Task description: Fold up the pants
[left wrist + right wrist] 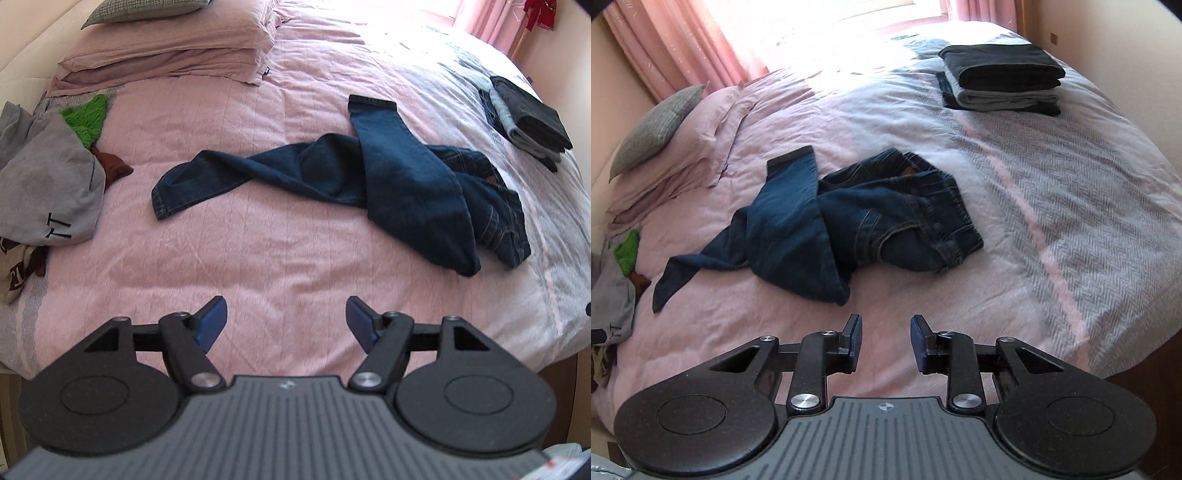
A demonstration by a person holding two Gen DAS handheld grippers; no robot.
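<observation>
Dark blue jeans (388,184) lie crumpled in the middle of the pink bed (258,258), legs crossed, well short of the folded stack (1001,81) beyond them. The left gripper (286,317) gapes wide and empty; the right gripper (886,339) stands partly open, also empty.

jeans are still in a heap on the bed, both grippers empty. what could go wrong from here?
1. The jeans lie crumpled, one leg crossed over the other, so a pinch may catch several layers and drag the heap instead of spreading it.
2. The left gripper and right gripper are open above the pink bedspread; a low grab could snag it too.
3. Spreading might nudge the folded stack.
</observation>
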